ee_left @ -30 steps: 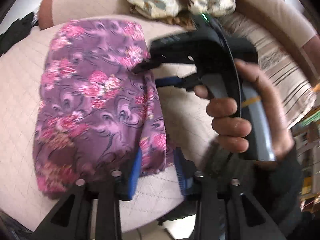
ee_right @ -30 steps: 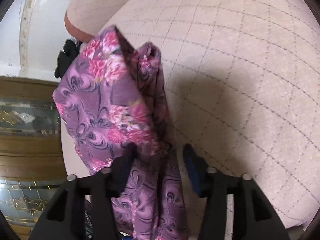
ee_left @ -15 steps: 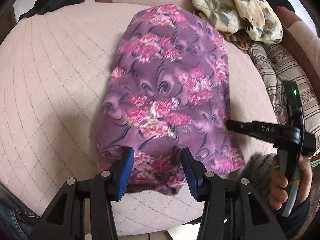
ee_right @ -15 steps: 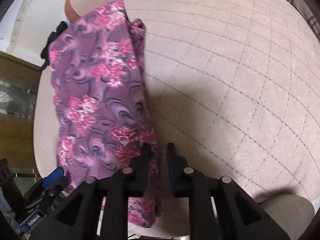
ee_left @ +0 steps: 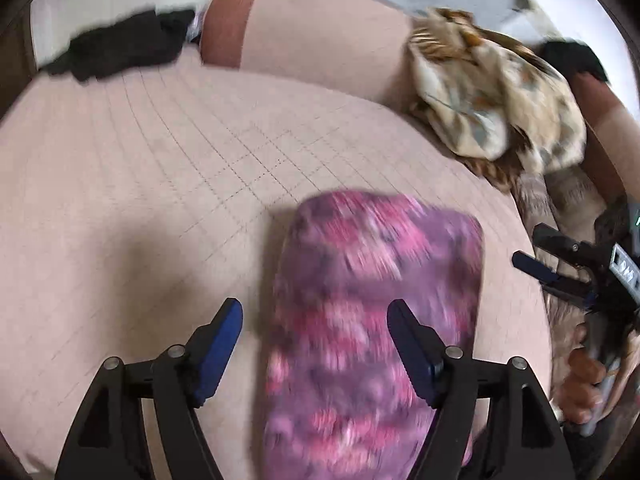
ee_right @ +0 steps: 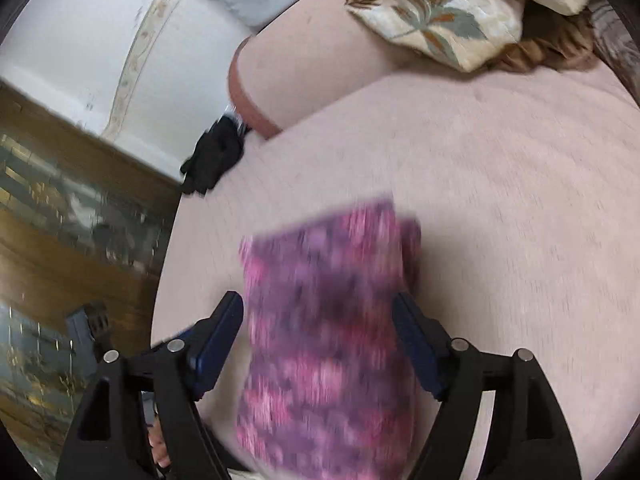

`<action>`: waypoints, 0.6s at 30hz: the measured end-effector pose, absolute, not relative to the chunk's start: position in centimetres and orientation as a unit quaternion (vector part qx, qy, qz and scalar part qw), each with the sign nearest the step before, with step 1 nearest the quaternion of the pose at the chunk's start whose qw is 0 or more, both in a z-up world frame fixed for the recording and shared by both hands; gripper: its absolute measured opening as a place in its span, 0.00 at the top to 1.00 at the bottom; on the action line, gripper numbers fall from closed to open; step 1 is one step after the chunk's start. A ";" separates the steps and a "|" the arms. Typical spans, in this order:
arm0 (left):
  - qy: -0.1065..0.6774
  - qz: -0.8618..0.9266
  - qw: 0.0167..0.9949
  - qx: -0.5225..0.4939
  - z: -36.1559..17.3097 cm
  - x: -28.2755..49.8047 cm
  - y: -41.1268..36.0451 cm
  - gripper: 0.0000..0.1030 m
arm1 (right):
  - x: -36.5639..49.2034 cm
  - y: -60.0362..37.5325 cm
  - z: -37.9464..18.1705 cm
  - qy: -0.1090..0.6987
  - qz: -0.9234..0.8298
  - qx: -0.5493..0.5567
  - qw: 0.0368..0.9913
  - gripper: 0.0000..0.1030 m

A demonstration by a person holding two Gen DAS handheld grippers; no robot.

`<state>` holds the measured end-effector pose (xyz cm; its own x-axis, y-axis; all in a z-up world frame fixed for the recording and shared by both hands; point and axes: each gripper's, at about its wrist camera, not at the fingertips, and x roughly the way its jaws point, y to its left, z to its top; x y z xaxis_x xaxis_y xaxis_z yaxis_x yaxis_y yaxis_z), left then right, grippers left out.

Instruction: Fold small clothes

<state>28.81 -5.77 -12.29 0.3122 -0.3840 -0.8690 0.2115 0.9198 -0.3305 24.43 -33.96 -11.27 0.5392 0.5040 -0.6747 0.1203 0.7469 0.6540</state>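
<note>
Purple floral garment (ee_left: 372,320), blurred, folded to a narrow strip on quilted pink cushion (ee_left: 160,184), lying between the spread fingers of left tool (ee_left: 314,330) and of right tool (ee_right: 318,326). Both tools released, gripping nothing. Beyond the tools: patterned cloth pile (ee_left: 492,108) ahead right, black cloth (ee_left: 120,46) ahead left.

both wrist views close, sharing purple cloth (ee_left: 372,320)

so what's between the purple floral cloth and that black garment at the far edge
Only bare quilted cushion: nothing lies between the purple floral cloth and the black garment. The left wrist view shows it best.
</note>
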 end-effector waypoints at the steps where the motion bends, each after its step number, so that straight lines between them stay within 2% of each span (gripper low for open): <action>1: 0.567 -0.189 0.796 -0.092 -13.1 29.9 -5.9 0.24 | 25.6 -34.4 -12.4 0.471 0.116 0.335 0.808 0.26; 3: 0.583 -0.200 0.779 -0.115 -14.7 31.8 -6.5 0.24 | 27.1 -34.9 -14.7 0.474 0.101 0.330 0.810 0.37; 5: 0.591 -0.213 0.767 -0.128 -15.8 32.8 -6.7 0.24 | 27.5 -35.4 -17.5 0.490 0.104 0.341 0.796 0.79; 6: 0.593 -0.224 0.763 -0.132 -16.4 33.5 -7.1 0.24 | 27.6 -35.8 -18.2 0.500 0.097 0.345 0.788 0.87; 9: 0.598 -0.217 0.759 -0.138 -17.8 34.9 -7.6 0.25 | 28.2 -35.7 -18.8 0.517 0.081 0.323 0.788 0.92; 11: 0.594 -0.201 0.767 -0.139 -18.6 35.8 -7.7 0.36 | 28.3 -35.5 -18.8 0.521 0.066 0.296 0.798 0.92; 13: 0.594 -0.194 0.771 -0.121 -19.5 36.1 -8.2 0.42 | 28.9 -35.4 -19.9 0.537 0.046 0.281 0.794 0.93; 18: 0.581 -0.204 0.779 -0.118 -20.3 35.8 -8.1 0.46 | 29.4 -35.5 -21.6 0.549 0.033 0.280 0.787 0.92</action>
<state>35.79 -8.06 -20.27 0.2423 -0.4545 -0.8572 0.1811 0.8892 -0.4202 29.41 -35.50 -21.60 0.3950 0.3601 -0.8452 0.2555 0.8406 0.4776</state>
